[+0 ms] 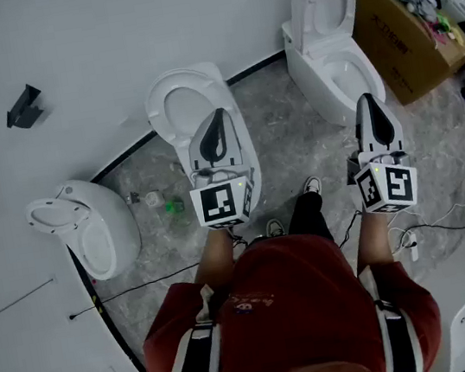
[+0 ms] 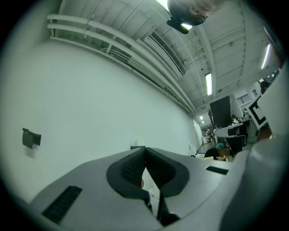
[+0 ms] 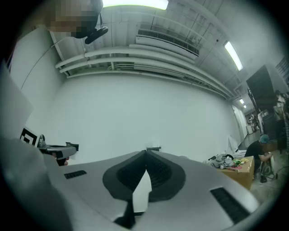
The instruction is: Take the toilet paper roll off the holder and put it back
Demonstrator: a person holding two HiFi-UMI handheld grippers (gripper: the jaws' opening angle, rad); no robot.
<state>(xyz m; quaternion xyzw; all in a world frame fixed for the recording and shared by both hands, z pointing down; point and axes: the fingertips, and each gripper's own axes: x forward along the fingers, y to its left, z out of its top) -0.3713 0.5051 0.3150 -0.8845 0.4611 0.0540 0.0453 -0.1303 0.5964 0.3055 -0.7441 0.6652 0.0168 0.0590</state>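
No toilet paper roll can be made out in any view. The black wall-mounted holder that should carry it juts, apparently bare, from the white wall at the far left of the scene. It is too small and distant to show which way its arm runs. The holder lies well apart from both tools, up and to their left. The left gripper is plainly the nearer of the two, so the reach would seem to fall to that side. In the left gripper view the holder sits far to the left of the left gripper, whose jaws are pressed together at the tips with nothing between them. That suggests it would need to swing left and open before it could take anything. The right gripper is held further right, its jaws likewise closed tight and empty in its own view. Both grippers point toward the wall, held out above two white ceramic toilets with raised seats, one under the left gripper and one beyond the right, on a grey stone-patterned floor. A brown cardboard box stands at the far right.
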